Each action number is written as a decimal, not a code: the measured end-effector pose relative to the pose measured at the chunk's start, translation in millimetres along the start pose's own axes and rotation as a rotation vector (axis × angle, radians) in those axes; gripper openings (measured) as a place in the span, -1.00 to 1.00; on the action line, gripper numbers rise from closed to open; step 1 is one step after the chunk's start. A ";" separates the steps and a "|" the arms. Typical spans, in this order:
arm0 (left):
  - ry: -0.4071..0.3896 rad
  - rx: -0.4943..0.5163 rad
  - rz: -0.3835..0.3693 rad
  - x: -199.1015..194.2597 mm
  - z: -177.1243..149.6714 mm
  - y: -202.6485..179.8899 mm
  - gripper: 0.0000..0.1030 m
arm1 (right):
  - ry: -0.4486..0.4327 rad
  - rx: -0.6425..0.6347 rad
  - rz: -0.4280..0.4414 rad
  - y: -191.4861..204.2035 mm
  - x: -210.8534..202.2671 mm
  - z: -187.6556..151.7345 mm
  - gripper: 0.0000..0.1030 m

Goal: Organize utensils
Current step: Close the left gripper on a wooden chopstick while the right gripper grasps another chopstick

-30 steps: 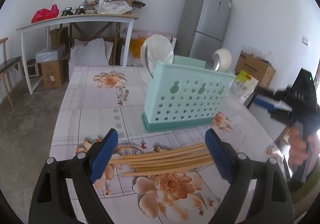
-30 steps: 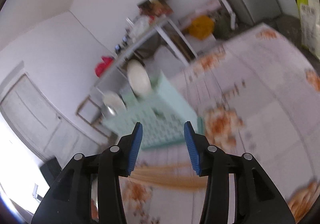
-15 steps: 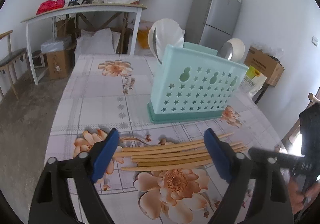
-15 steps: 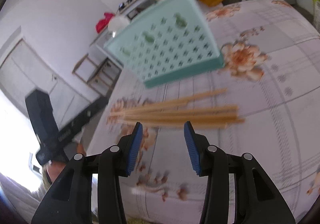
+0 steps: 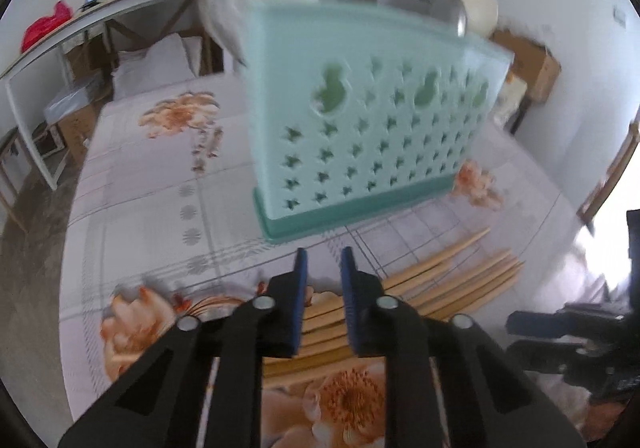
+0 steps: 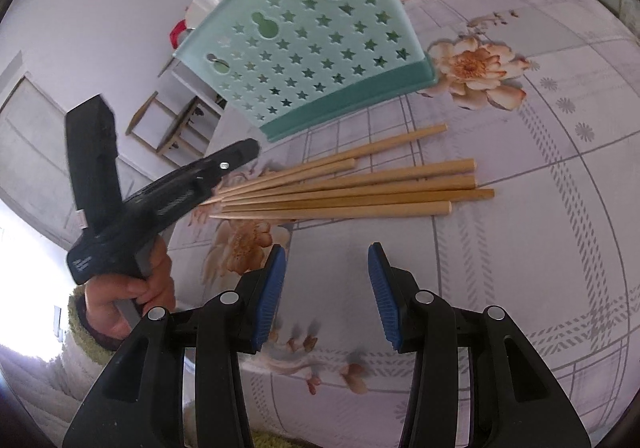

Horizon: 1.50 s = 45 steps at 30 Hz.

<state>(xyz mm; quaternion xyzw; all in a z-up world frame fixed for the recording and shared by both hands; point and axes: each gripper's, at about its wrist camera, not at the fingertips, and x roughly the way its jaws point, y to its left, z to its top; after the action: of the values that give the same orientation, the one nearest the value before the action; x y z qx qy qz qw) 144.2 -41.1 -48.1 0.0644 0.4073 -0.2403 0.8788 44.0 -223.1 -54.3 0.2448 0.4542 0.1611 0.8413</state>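
Count, table surface: 7 wooden chopsticks (image 6: 344, 188), lying in one loose bundle. 1 mint-green perforated utensil holder (image 6: 308, 44). 2 handheld grippers: left gripper (image 5: 323, 268), right gripper (image 6: 327, 272). 1 floral tablecloth (image 6: 540, 208).

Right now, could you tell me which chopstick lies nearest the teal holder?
The splayed chopstick at the bundle's holder side; it angles away from the others, its blunt end closest to the teal holder.
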 end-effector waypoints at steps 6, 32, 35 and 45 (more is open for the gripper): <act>0.068 0.093 0.035 20.2 -4.5 -13.6 -0.86 | 0.000 0.020 0.010 -2.7 0.7 1.6 -0.17; 0.185 -0.225 -0.257 -14.7 -47.8 -19.0 -0.86 | -0.050 0.066 -0.175 -8.1 13.0 35.0 -0.77; 0.187 -0.210 -0.272 -14.2 -49.0 -29.2 -0.86 | -0.059 0.063 -0.199 -14.3 6.0 35.9 -0.80; 0.168 -0.183 -0.243 -16.9 -48.6 -34.5 -0.86 | -0.070 0.054 -0.219 -26.2 -8.2 31.3 -0.85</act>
<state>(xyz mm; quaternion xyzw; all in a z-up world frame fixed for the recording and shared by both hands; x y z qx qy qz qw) 85.3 -50.1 -64.7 -0.0456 0.5043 -0.3005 0.8083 67.3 -257.2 -48.7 0.2221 0.4526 0.0473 0.8623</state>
